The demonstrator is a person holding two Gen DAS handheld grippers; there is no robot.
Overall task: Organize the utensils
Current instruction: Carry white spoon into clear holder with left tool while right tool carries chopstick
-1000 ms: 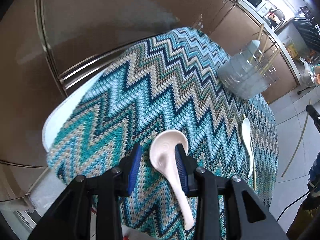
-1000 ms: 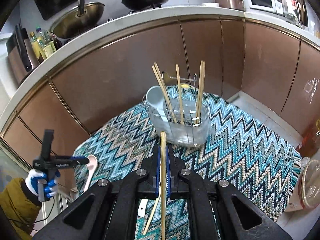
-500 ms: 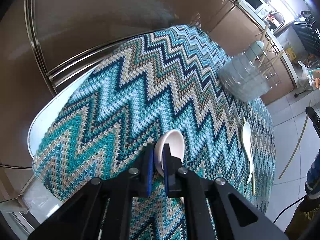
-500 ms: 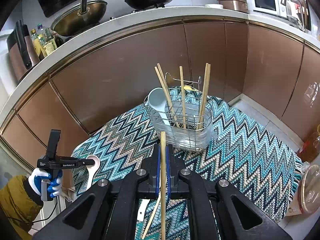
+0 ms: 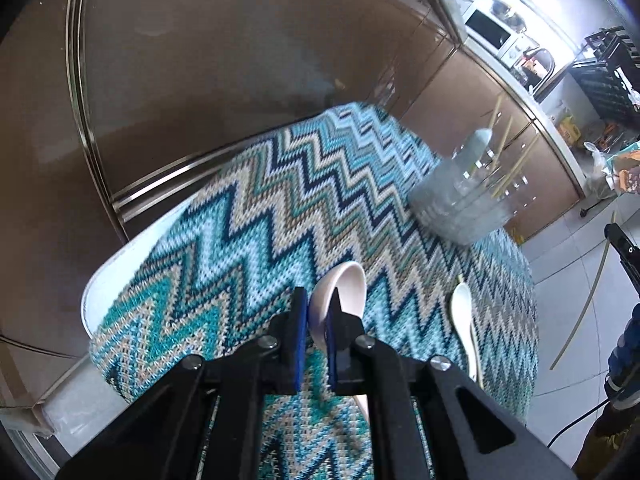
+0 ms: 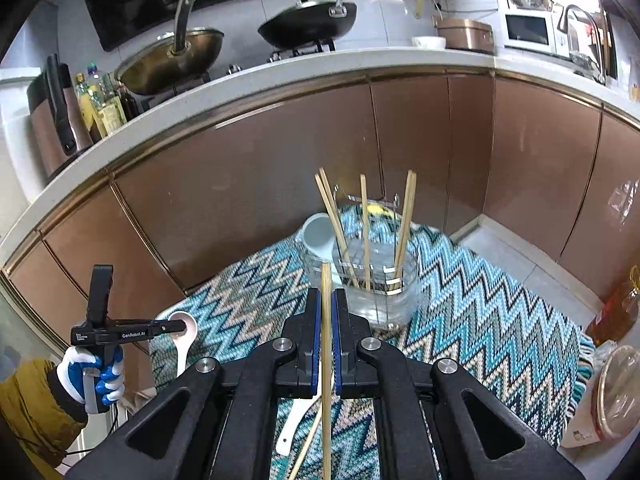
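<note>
My left gripper [image 5: 316, 314] is shut on a pink ceramic spoon [image 5: 348, 284] and holds it above the zigzag cloth [image 5: 248, 224]; the same spoon [image 6: 185, 334] shows in the right wrist view, lifted at the table's left edge. My right gripper [image 6: 327, 310] is shut on a wooden chopstick [image 6: 326, 344], in front of the clear utensil holder [image 6: 372, 276]. The holder has several chopsticks and a pale blue spoon [image 6: 318, 236] standing in it. A white spoon [image 5: 464, 324] and a loose chopstick [image 6: 308, 444] lie on the cloth.
The small table stands in front of brown kitchen cabinets [image 6: 260, 184]. A counter above carries a wok [image 6: 176, 60], a black pan [image 6: 308, 24] and bottles [image 6: 100, 104]. A lidded plastic container [image 6: 616, 396] sits at the table's right edge.
My left gripper closed on the pink spoon and lifted it off the cloth. My right gripper has risen a little with the chopstick, still in front of the holder.
</note>
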